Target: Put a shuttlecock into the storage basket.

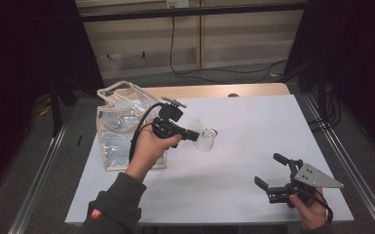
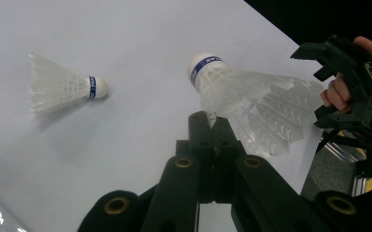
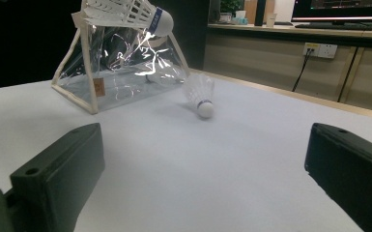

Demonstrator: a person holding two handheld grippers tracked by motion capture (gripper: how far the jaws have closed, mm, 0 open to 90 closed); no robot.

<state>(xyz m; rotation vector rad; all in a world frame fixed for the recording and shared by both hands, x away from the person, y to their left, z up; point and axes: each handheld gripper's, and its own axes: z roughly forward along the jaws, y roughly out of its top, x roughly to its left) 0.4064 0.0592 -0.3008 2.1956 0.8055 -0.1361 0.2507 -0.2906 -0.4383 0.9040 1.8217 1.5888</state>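
1. The left gripper [image 2: 211, 126] pinches a white shuttlecock [image 2: 251, 104] by its feathers, lifted clear of the white table [image 1: 253, 126], toward the left edge.
2. A second shuttlecock [image 2: 63, 88] lies on the table near the clear bag [image 1: 119, 126] — the bag stands at the left edge.
3. The right gripper [image 1: 269, 171] hovers near the front right corner — jaws spread, nothing between them.

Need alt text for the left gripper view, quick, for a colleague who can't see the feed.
The left claw, jaws shut, pinches the feather skirt of a white shuttlecock held above the white table. A second shuttlecock lies on its side on the table at left. At the right edge, a hand holds the right claw with its jaws open.
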